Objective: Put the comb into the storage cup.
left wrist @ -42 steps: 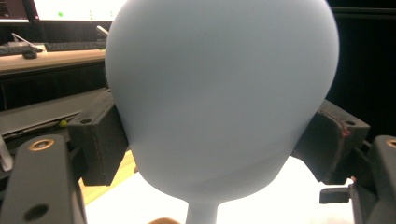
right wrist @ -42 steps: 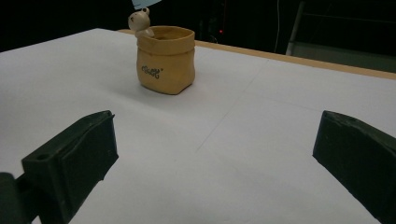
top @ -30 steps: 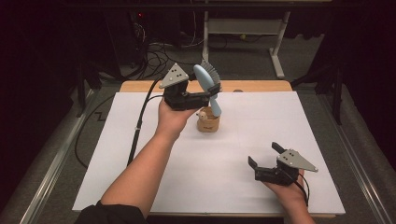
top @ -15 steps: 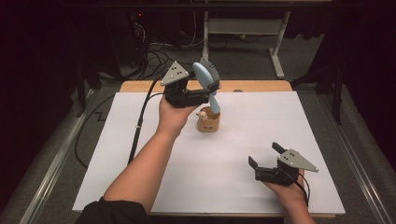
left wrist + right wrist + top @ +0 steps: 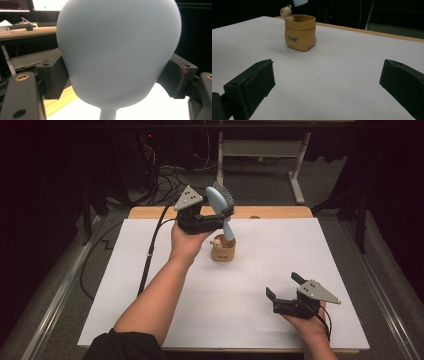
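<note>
Above the far middle of the white desk, the left gripper clamps a pale blue dish brush by its head, handle tip hanging over a small tan bear pot. The right gripper rests released nearby. Lowering straight down, handle centred on the opening, should avoid tipping the pot.

The brush is light blue with dark grey bristles. The little pot under it is yellow-brown, with small dark writing on its side and a cream bear on its rim. The table top is white, with a light wood strip along the far edge. Both grippers are black with grey plates.
</note>
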The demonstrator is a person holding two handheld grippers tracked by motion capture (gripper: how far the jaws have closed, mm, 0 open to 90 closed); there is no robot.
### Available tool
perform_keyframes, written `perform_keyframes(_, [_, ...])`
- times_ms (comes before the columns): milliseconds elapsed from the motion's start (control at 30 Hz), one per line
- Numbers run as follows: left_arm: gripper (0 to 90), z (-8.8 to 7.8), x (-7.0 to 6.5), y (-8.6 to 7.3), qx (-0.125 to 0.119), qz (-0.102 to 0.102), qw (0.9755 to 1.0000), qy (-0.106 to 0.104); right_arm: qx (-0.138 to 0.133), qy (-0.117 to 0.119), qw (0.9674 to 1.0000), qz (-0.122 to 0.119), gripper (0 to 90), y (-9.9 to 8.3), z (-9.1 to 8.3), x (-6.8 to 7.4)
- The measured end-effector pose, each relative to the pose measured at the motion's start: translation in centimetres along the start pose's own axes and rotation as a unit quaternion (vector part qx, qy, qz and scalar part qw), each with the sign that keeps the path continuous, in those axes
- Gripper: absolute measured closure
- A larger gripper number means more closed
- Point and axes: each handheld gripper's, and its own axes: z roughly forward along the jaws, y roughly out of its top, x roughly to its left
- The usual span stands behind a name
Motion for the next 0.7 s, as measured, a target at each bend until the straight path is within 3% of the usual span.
perform_keyframes(333, [20.0,1.2,0.4,-1.0,0.016,0.003,0.9998,0.01,-0.001,0.0,1.0,0.001,0.5,0.0,0.1,-0.1])
perform_keyframes(700, [20.0,1.9,0.8,-2.4,0.027,-0.009,0.9993,0.024,-0.006,0.0,0.9999,0.009,0.4,0.1,0.0,-0.4])
